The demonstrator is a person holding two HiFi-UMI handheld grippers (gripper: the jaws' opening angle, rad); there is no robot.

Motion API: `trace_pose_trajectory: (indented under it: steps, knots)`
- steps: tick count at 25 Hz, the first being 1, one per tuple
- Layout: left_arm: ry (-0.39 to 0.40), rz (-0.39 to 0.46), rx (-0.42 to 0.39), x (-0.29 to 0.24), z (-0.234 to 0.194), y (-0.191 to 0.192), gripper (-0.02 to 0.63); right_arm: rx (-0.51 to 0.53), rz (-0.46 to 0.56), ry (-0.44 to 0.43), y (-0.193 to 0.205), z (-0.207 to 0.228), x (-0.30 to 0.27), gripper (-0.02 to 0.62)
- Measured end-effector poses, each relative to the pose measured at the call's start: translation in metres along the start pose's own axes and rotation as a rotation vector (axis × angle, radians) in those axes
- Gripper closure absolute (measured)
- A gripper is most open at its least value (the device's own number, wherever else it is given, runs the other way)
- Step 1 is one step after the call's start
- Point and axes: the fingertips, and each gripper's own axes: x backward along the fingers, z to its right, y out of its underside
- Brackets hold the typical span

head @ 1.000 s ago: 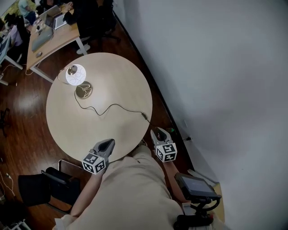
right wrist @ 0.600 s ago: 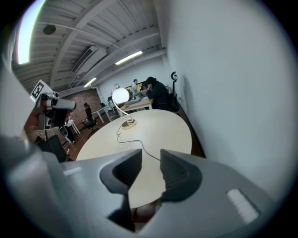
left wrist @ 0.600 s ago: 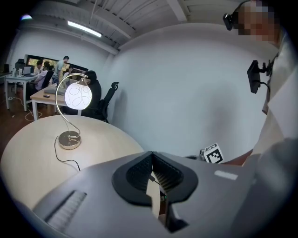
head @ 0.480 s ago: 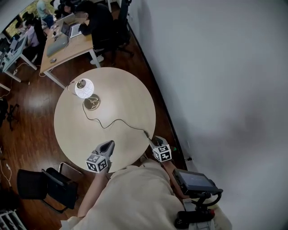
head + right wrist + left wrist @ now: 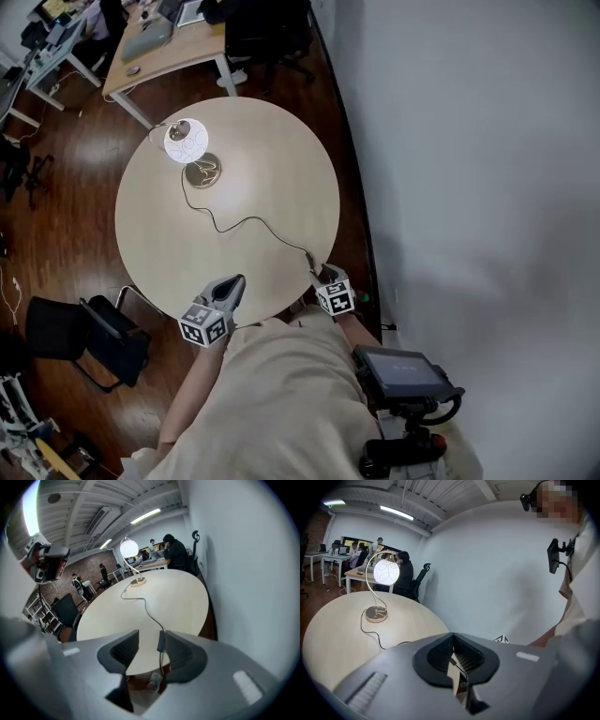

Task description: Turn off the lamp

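Lamp [image 5: 185, 141] lit, globe glowing, at far left of round surface [image 5: 281, 159]. Cord [image 5: 246, 223] snakes from lamp base to near right edge. Slim inline switch [image 5: 161, 641] lies there, just before cord drops off edge.

Step in hand: approach to switch. Right tool [image 5: 151, 640] wide, jaws have just been opening; switch between them, close to right pad, not pinched. Left tool [image 5: 453, 649] jaws together, empty, over near edge.

Next, likely: lower right tool and press switch button squarely. Small part, may slide or tip.
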Motion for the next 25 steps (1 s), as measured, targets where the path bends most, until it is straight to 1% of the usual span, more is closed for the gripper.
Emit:
trace_pose_trajectory:
  steps: [7,11,14,16,20,23,24,25]
  knots:
    - [-0.041,-0.064,-0.009,-0.004,0.002,0.022,0.609,0.042,-0.057,0.008,0.022,0.023,-0.052,0.428]
    - [-0.064,-0.084,-0.016,0.002,-0.003,0.027,0.609,0.050,-0.065,0.013,0.029,0.031,-0.073,0.428]
    - [-0.080,-0.093,-0.020,0.008,-0.009,0.025,0.609,0.024,-0.082,0.002,0.034,0.028,-0.081,0.428]
    - [-0.088,-0.095,-0.022,0.011,-0.012,0.022,0.609,0.033,-0.086,-0.002,0.035,0.025,-0.084,0.428]
    - [-0.094,-0.098,-0.024,0.012,-0.020,0.018,0.609,0.030,-0.101,0.012,0.032,0.021,-0.093,0.428]
    - [-0.099,-0.103,-0.021,0.012,-0.024,0.021,0.609,0.030,-0.131,0.025,0.031,0.018,-0.096,0.428]
    - [-0.102,-0.104,-0.017,0.013,-0.024,0.022,0.609,0.027,-0.144,0.028,0.031,0.017,-0.095,0.436]
    - [-0.105,-0.103,-0.013,0.013,-0.024,0.022,0.609,0.021,-0.155,0.033,0.031,0.017,-0.095,0.463]
